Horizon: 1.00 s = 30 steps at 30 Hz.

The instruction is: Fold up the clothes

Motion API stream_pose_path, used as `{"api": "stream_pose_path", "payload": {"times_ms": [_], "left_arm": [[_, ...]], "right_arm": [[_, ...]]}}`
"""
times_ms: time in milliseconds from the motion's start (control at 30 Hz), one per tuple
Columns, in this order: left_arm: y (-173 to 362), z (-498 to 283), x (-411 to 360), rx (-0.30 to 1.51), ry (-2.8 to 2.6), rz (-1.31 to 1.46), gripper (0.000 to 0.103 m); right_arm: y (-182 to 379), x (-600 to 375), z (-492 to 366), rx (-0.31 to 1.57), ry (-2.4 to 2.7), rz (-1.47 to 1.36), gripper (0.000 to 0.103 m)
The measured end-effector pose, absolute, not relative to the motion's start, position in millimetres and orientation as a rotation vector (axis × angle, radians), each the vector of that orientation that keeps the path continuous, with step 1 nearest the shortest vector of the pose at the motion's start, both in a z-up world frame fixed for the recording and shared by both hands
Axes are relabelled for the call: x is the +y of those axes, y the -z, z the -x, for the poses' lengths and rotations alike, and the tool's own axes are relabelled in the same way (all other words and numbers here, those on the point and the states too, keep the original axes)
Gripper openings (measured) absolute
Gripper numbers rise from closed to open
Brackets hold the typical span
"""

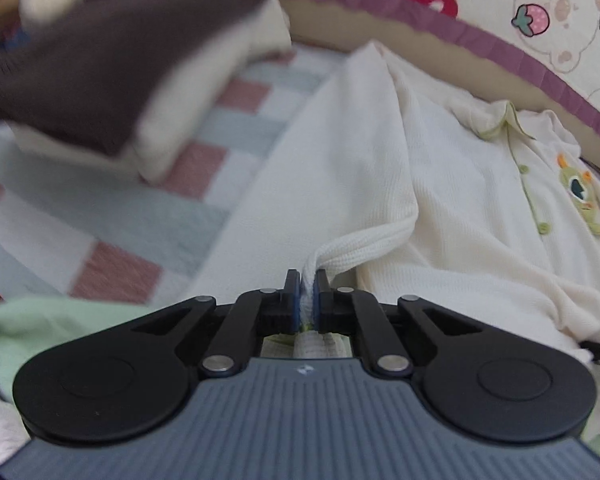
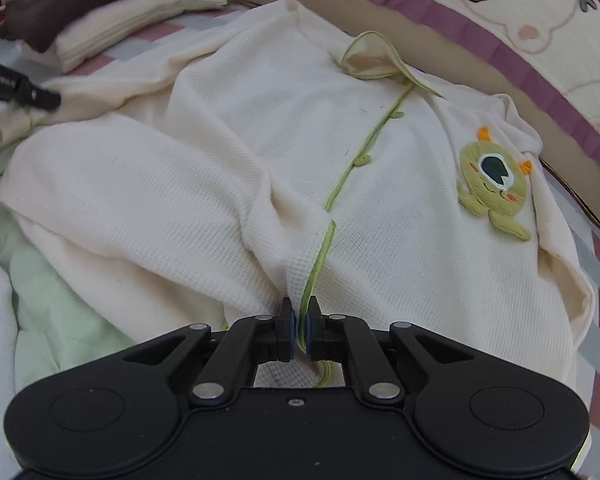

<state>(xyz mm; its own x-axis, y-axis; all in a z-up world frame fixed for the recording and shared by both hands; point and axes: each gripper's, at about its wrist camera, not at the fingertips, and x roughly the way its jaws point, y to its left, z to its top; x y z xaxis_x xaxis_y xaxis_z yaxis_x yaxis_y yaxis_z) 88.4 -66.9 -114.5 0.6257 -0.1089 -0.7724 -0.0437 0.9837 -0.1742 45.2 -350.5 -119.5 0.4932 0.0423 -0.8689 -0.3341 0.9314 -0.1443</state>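
Observation:
A cream waffle-knit baby garment (image 2: pixel 380 220) with green trim, small green buttons and a green monster patch (image 2: pixel 494 186) lies spread on the bed. My right gripper (image 2: pixel 300 316) is shut on its green-edged front hem. In the left wrist view the same garment (image 1: pixel 460 200) lies to the right, and my left gripper (image 1: pixel 309 280) is shut on a bunched cream cuff or sleeve end, pulled taut toward me. The left gripper's black tip (image 2: pixel 28 94) shows at the left edge of the right wrist view.
A folded pile with a dark brown piece (image 1: pixel 100 60) over cream pieces sits at the back left on the checked quilt (image 1: pixel 160 200). A pale green blanket (image 2: pixel 60 300) lies near left. A purple-trimmed padded wall (image 2: pixel 500 52) with strawberry prints curves behind.

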Motion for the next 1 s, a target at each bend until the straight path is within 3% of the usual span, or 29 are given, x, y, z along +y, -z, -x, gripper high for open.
{"api": "stream_pose_path", "payload": {"times_ms": [333, 400, 533, 733, 1000], "left_arm": [[95.5, -75.0, -59.5, 0.741, -0.060, 0.166, 0.005], [94.1, -74.0, -61.5, 0.732, -0.061, 0.151, 0.005], [75.9, -72.4, -53.8, 0.718, -0.083, 0.172, 0.003], [36.9, -89.0, -31.8, 0.620, -0.063, 0.063, 0.003], [0.2, -124.8, 10.2, 0.479, -0.059, 0.034, 0.003]], "right_arm": [[117.8, -363.7, -47.9, 1.039, -0.220, 0.237, 0.014], [117.6, -367.4, -48.8, 1.040, -0.212, 0.215, 0.020], [112.7, -378.9, -52.5, 1.037, -0.159, 0.185, 0.052], [77.4, -391.3, -52.0, 0.950, -0.191, 0.051, 0.051], [42.0, -349.4, -60.9, 0.794, -0.396, 0.121, 0.053]]}}
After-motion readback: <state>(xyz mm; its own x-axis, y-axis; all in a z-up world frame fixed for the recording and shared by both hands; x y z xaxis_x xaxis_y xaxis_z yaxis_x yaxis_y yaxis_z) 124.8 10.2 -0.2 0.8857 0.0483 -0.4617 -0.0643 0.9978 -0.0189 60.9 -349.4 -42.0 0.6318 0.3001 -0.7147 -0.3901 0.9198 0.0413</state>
